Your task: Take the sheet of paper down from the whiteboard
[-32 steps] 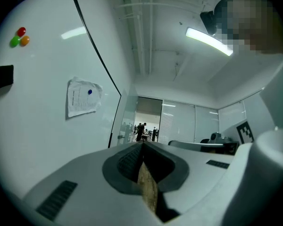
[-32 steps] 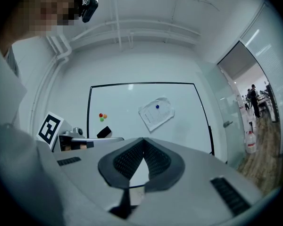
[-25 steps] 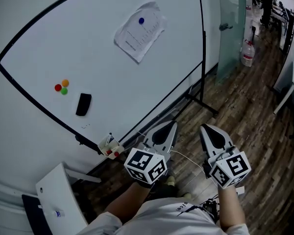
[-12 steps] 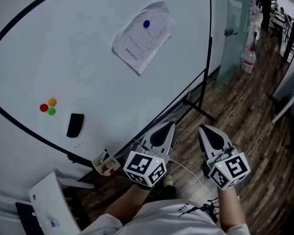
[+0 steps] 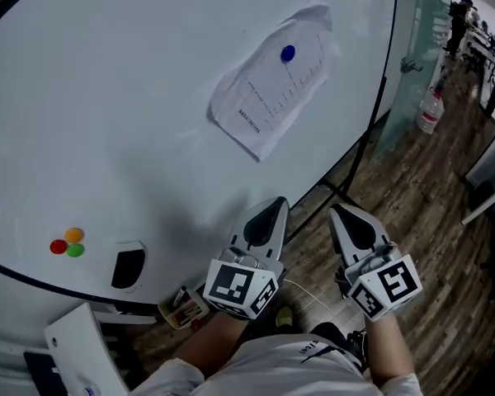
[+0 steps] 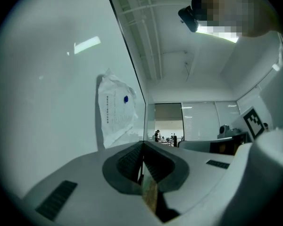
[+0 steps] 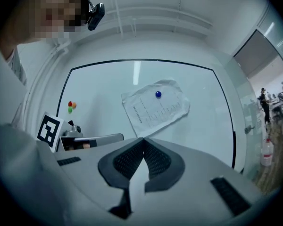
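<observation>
One whiteboard (image 5: 148,97), bearing one crumpled sheet of paper (image 5: 272,89) pinned by one blue magnet (image 5: 288,54). At its lower left: three round magnets (image 5: 67,242) (red, orange, green) and one black eraser (image 5: 128,266). Two grippers, left gripper (image 5: 275,202) and right gripper (image 5: 338,211), below the sheet and apart from it, each with jaws closed together, empty.

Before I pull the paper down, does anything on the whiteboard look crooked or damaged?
Yes: the paper hangs tilted on the whiteboard, pinned by a single blue magnet near one end. It looks wrinkled, with its edges lifting off the board.
</observation>
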{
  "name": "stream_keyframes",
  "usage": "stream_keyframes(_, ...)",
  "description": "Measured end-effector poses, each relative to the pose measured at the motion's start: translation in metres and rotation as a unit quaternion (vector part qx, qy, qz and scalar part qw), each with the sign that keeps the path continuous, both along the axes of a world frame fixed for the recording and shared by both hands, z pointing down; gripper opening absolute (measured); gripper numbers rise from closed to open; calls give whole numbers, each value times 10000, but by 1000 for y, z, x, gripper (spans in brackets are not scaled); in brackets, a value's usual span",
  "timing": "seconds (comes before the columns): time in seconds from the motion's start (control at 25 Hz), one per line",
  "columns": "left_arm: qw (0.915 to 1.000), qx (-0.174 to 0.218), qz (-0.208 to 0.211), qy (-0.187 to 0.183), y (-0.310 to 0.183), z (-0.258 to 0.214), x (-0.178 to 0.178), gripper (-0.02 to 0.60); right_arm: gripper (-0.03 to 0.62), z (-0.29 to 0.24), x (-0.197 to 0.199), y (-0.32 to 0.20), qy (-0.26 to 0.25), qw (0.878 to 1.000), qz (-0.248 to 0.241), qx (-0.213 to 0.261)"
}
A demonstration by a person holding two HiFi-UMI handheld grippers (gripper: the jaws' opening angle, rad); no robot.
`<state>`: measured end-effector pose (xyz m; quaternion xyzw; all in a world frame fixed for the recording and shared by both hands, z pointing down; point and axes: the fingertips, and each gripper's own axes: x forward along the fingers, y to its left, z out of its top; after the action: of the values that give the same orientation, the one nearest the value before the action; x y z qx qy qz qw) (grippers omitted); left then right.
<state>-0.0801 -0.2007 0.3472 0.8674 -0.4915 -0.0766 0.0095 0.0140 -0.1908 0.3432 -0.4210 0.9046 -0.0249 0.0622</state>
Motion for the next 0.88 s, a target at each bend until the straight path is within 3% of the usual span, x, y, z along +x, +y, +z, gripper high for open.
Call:
stream_keyframes(0.4, 9957, 61, -898, 195, -53, -6, -48, 12, 14, -8, -33, -72, 5, 9980, -626, 39)
stream_keyframes(0.88, 9823, 294, -1847, 135, -63, -29, -54, 12, 14, -85, -43, -135, 68, 9893, -1163, 881)
